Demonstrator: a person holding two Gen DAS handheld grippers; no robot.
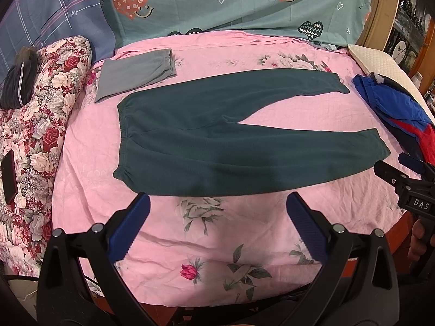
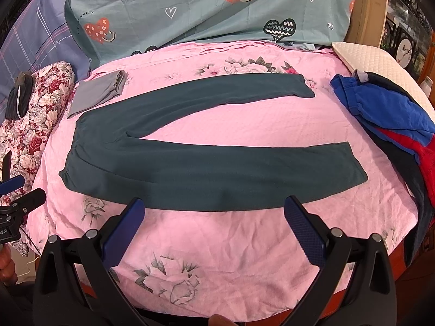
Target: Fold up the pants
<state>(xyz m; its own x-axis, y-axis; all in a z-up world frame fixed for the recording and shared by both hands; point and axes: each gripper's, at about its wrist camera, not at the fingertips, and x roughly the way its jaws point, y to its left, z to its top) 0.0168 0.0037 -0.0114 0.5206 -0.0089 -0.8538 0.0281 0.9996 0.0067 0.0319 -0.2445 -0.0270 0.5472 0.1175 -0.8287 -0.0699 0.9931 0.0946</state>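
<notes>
Dark green pants (image 1: 217, 135) lie flat on the pink floral bed sheet (image 1: 217, 244), waistband to the left, both legs spread apart toward the right. They also show in the right wrist view (image 2: 190, 168). My left gripper (image 1: 217, 201) is open and empty, hovering just in front of the near leg's edge. My right gripper (image 2: 214, 203) is open and empty, also just in front of the near leg. The right gripper shows at the right edge of the left wrist view (image 1: 405, 174).
A folded grey garment (image 1: 136, 74) lies beyond the waistband. A blue, red and navy pile of clothes (image 1: 394, 108) sits at the right. A floral quilt (image 1: 40, 135) with a phone (image 1: 9, 179) lies left. Teal pillows (image 1: 231, 2) are behind.
</notes>
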